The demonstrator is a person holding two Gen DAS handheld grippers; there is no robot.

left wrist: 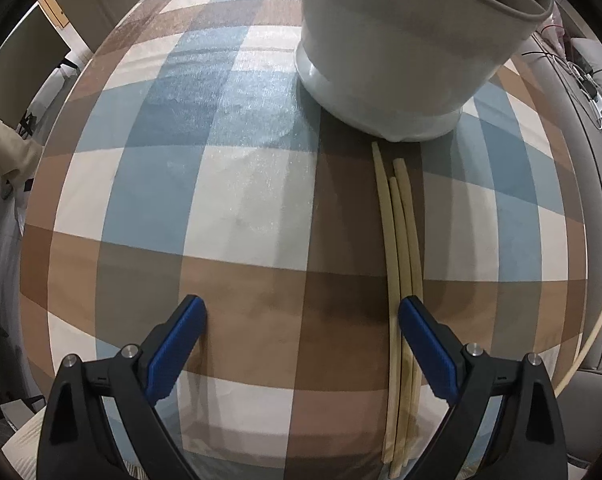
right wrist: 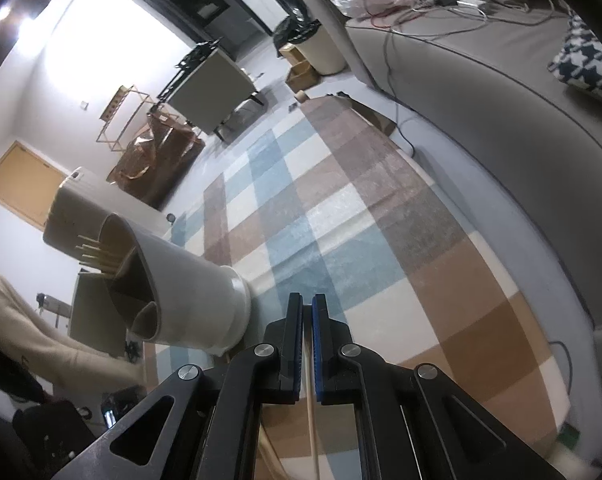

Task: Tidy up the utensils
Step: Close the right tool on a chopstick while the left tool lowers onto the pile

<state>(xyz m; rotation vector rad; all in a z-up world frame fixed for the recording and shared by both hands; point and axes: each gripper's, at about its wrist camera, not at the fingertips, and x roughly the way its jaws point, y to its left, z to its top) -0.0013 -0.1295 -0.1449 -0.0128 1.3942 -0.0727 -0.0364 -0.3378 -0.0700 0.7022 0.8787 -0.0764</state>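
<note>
Three pale wooden chopsticks [left wrist: 399, 248] lie side by side on the checked rug [left wrist: 229, 184], running toward a grey utensil holder [left wrist: 397, 48]. My left gripper [left wrist: 301, 320] is open and empty; its right finger rests just beside the chopsticks. In the right wrist view, my right gripper [right wrist: 307, 312] is shut on a single chopstick [right wrist: 312, 408], held above the rug [right wrist: 341, 220]. The holder [right wrist: 173, 292] stands to its left, with several chopsticks [right wrist: 97, 258] in one compartment.
A grey sofa [right wrist: 501, 128] with cables and a plastic bag borders the rug on the right. A chair [right wrist: 217, 88], boxes and a bin [right wrist: 321, 52] stand at the rug's far end. A person's beige sleeve [right wrist: 29, 320] is at the left.
</note>
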